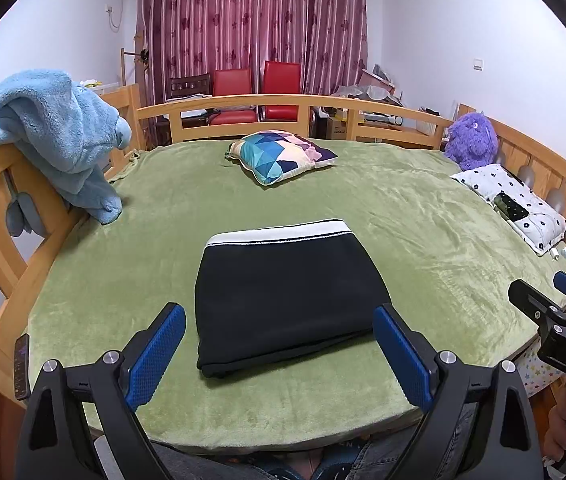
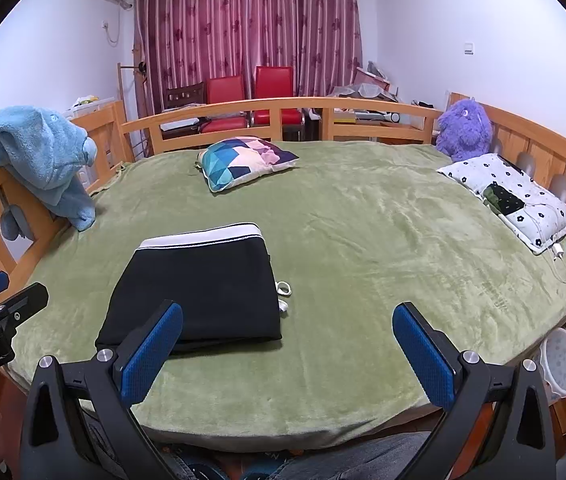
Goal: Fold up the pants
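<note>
The black pants (image 1: pixel 283 296) lie folded into a compact rectangle on the green bed cover (image 1: pixel 423 232), white waistband at the far edge. They also show in the right wrist view (image 2: pixel 199 292), with a white drawstring (image 2: pixel 283 294) poking out at their right side. My left gripper (image 1: pixel 279 356) is open and empty, held back above the near edge of the pants. My right gripper (image 2: pixel 287 354) is open and empty, to the right of the pants near the bed's front edge; it also shows in the left wrist view (image 1: pixel 551 300).
A patterned pillow (image 1: pixel 283 156) lies at the far middle. A blue plush blanket (image 1: pixel 51 136) hangs on the left wooden rail. A purple plush toy (image 1: pixel 471 140) and white dotted pillow (image 1: pixel 515 204) sit at the right. A wooden rail (image 1: pixel 283 104) surrounds the bed.
</note>
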